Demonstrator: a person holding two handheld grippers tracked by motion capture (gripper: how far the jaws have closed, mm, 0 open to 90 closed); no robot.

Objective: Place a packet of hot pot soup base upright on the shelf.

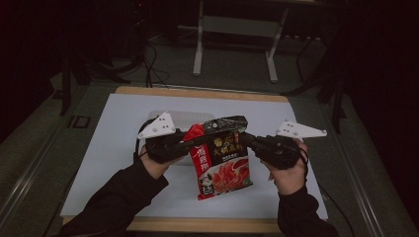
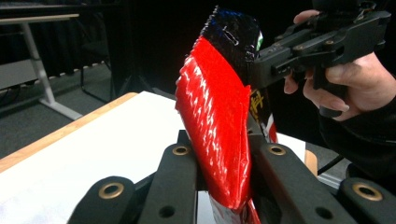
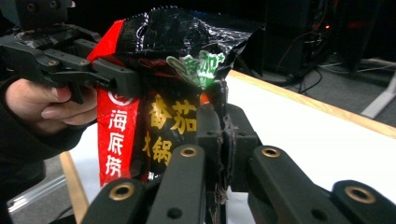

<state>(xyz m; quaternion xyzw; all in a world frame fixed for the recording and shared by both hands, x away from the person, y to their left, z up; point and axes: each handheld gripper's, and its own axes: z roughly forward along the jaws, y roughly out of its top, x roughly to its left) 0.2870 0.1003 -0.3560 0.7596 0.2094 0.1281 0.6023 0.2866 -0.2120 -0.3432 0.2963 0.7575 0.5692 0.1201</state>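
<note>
Black left tongs [image 2: 224,186] clench the red side edge of the hot pot soup base packet [image 1: 221,155], while the right tongs [image 3: 219,140] pinch its opposite edge. Held between both hands above the white table [image 1: 113,148], the packet hangs upright, long axis vertical, black top up. Each hand sits equally close, so a sideways pull would likely tear it open.

A dim room with grey floor [image 1: 237,69] surrounds the wood-edged table [image 1: 197,93] under its white sheet [image 1: 118,148], a white-legged desk frame [image 1: 234,44] stands behind it with dark cables [image 1: 150,64] trailing left, and what may be black stands [image 1: 336,84] flank the right.
</note>
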